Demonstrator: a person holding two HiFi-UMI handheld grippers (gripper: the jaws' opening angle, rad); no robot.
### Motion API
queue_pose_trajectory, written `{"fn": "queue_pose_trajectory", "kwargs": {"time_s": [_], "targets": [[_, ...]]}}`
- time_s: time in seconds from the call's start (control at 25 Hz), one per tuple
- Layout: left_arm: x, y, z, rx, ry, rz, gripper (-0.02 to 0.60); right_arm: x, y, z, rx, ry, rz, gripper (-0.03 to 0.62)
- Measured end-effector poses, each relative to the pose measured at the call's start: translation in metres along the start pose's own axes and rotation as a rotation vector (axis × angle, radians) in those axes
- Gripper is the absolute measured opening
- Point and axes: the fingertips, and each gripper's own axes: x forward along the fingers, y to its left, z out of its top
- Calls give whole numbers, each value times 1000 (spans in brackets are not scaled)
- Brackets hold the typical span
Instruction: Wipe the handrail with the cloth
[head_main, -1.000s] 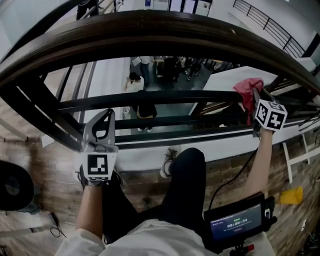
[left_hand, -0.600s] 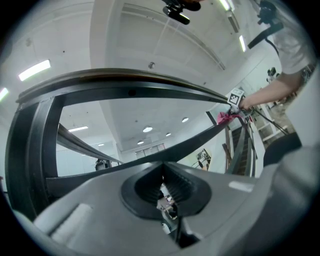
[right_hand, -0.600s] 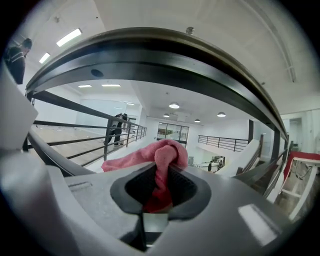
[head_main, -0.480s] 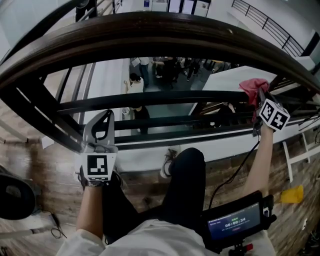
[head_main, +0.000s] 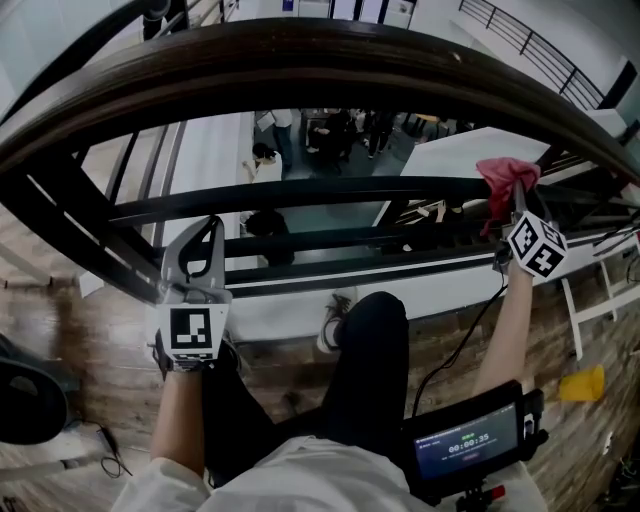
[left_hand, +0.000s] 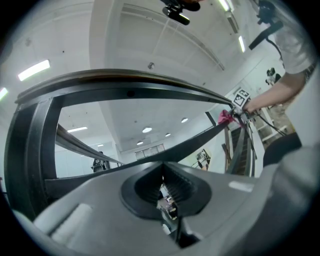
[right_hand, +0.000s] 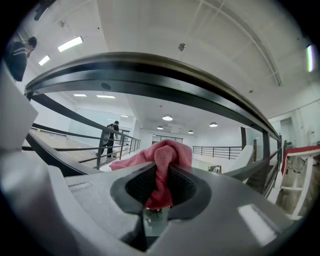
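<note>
You are holding the pink cloth (head_main: 505, 172) pinched between the jaws of your right gripper (head_main: 515, 208), and the cloth is bunching out above the jaw tips, just under the dark curved handrail (head_main: 320, 60) near its right end; it is not clear whether the cloth is touching the rail. In the right gripper view the cloth (right_hand: 167, 150) is sitting apart from the handrail (right_hand: 165, 75) above it. Your left gripper (head_main: 205, 240) is pointing up below the left part of the handrail with its jaws pressed together on nothing.
</note>
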Motion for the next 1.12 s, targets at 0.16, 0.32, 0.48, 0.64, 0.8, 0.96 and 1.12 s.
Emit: {"fn": "queue_pose_trajectory", "kwargs": {"time_s": [0.16, 0.32, 0.48, 0.64, 0.8, 0.96, 1.12], "targets": [[-1, 2, -4, 11, 7, -1, 6, -8, 28, 1, 12, -35, 68, 61], [0, 3, -3, 5, 4, 4, 6, -16, 50, 2, -16, -44, 91, 60], [0, 4, 2, -41, -14, 26, 6, -25, 75, 3, -33, -45, 133, 60], [0, 3, 4, -59, -19, 34, 6, -36, 96, 0, -32, -51, 155, 60], [-1, 2, -1, 4, -3, 5, 6, -44, 113, 1, -39, -72, 168, 60], [-2, 0, 5, -12, -11, 16, 6, -49, 128, 6, -29, -102, 190, 60], [-2, -2, 10, -16, -21, 20, 6, -55, 146, 12, -14, -126, 220, 60]]}}
